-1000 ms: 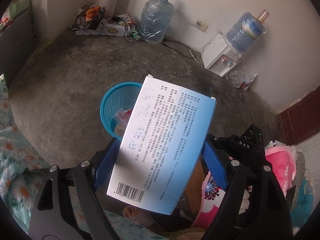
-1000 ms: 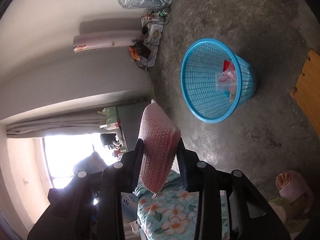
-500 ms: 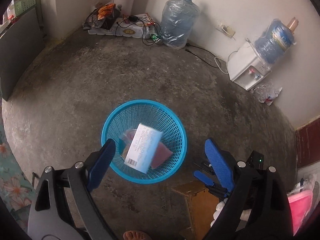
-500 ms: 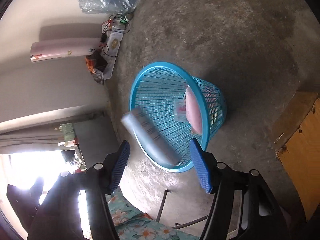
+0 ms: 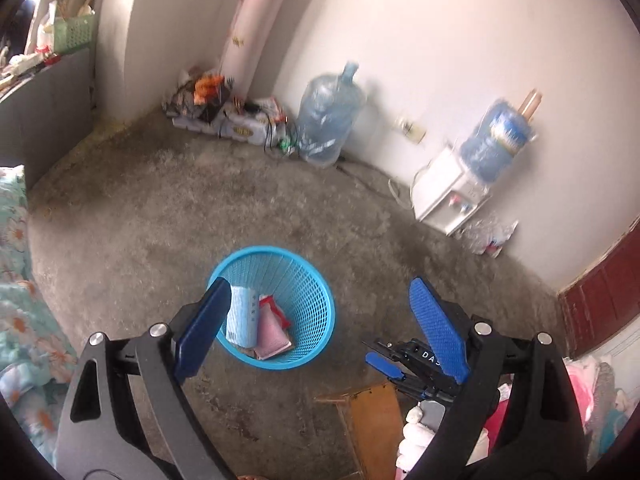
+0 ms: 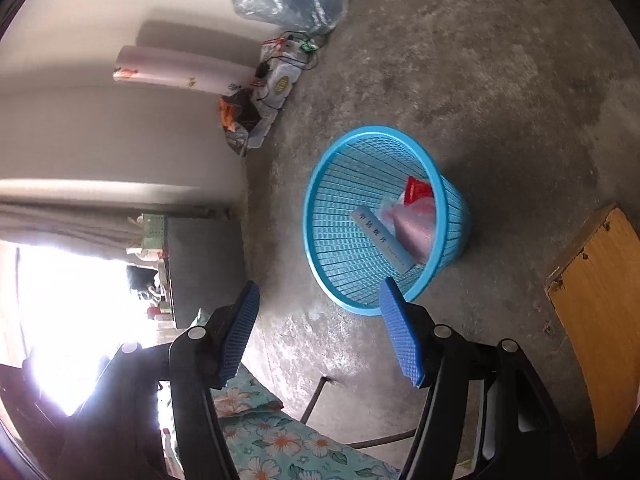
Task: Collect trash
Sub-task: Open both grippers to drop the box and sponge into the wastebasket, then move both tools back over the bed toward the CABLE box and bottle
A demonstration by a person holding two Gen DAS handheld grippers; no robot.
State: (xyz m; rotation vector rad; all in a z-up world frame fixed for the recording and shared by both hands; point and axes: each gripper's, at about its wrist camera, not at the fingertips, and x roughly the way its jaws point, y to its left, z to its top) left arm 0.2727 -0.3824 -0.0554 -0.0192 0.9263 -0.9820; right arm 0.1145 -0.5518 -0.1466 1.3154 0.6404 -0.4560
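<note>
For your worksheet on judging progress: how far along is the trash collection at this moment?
Done: the light blue box and pink bubble-wrap pouch lie in the blue basket with a red wrapper. In hand: nothing; the left gripper and right gripper are open and empty. Left: a crumpled wrapper beside the water dispenser may still need collecting.

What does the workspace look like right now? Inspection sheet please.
Surface: bare concrete floor, stained.
Job's things: blue mesh basket upright on the floor; inside it a blue-and-white box, a pink padded pouch and a red wrapper.
Clutter: boxes and bags in the corner; crumpled plastic by the dispenser.
Grippers: left gripper open, empty; right gripper open, empty.
Cables: tangled wires by the water jug; a cord runs along the wall.
Surroundings: water dispenser, wooden stool, floral bedding.
</note>
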